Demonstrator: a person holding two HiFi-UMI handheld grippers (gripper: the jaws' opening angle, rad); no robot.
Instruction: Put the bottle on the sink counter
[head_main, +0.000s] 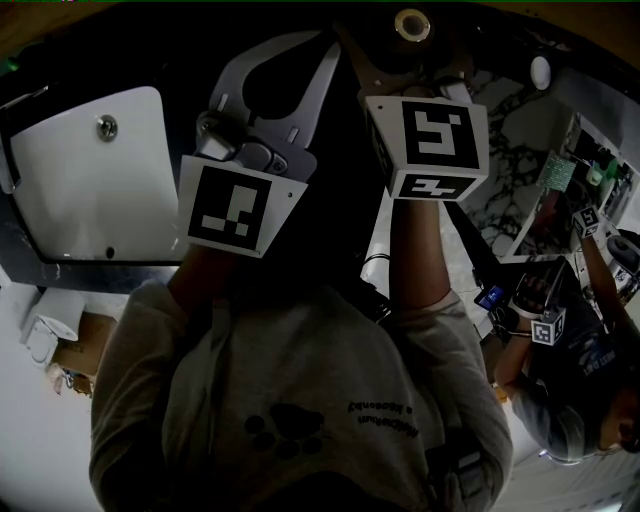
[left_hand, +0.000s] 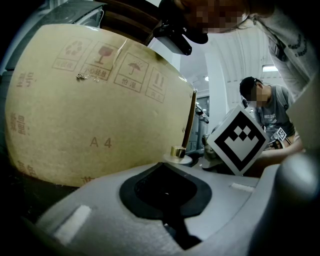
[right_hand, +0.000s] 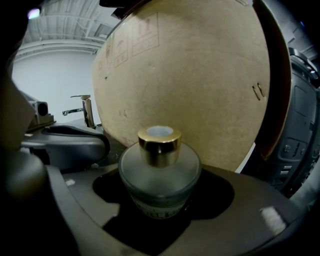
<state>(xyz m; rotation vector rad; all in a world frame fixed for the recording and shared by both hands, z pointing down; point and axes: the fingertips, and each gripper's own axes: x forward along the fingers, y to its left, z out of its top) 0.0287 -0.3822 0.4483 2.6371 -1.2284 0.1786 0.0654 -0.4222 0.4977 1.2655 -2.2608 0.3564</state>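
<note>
**A:** Where is the bottle?

**B:** The frosted glass bottle stands upright in the hollow of the right gripper. The jaws are set wide and closed round its body. Its gold cap rises above them.

**A:** Is it resting on anything?

**B:** I cannot tell, because the jaws hide its base.

**A:** What is around it?

**B:** A cardboard box fills the view just behind it. A chrome faucet stands farther back on the left.

**A:** And the other hand?

**B:** The left gripper has its jaws together, with nothing in the dark hollow between them. Past its tips, its own view shows the gold cap and the right gripper's marker cube.

**A:** Where is the sink?

**B:** In the head view, the white basin with its drain lies to the left of both grippers. It is set in a dark counter.
</note>
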